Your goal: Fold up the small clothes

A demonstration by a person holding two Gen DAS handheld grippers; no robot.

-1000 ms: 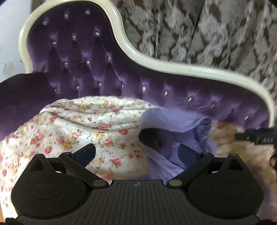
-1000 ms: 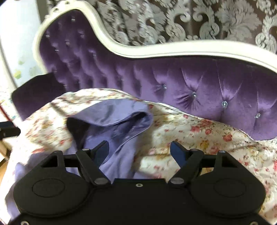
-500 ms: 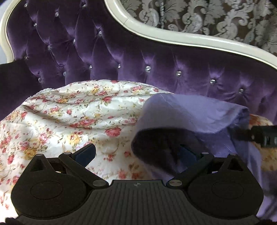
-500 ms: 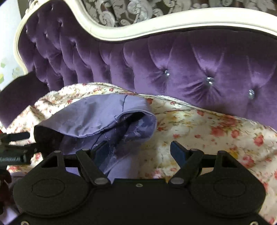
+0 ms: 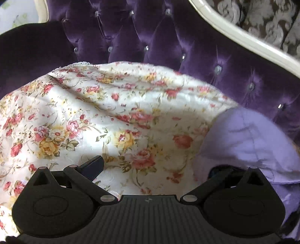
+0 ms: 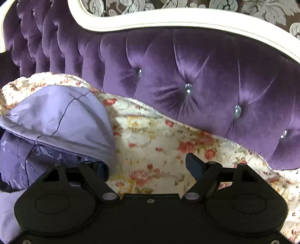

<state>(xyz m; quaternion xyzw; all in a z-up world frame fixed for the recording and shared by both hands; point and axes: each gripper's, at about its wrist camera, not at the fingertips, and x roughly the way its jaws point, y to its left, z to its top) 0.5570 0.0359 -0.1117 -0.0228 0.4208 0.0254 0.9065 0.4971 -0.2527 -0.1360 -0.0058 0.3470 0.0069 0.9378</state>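
Note:
A small lilac garment (image 5: 249, 142) lies bunched on a floral sheet (image 5: 116, 120) over a purple sofa. In the left wrist view it is at the right, draped over the right finger of my left gripper (image 5: 157, 167), which is open; the left finger (image 5: 93, 166) rests above bare sheet. In the right wrist view the garment (image 6: 61, 120) is at the left, a fold with dark stitching covering the left finger of my right gripper (image 6: 148, 167). That gripper is open, its right finger (image 6: 193, 165) over the sheet.
The tufted purple sofa back (image 6: 196, 75) with a cream wooden rim (image 6: 168, 16) rises just behind the sheet. A dark purple armrest (image 5: 28, 54) stands at the left. Patterned wallpaper (image 5: 271, 22) is behind the sofa.
Both grippers have moved forward and lower toward the sheet. The lilac garment has shifted outward in each view and now covers one finger of each gripper.

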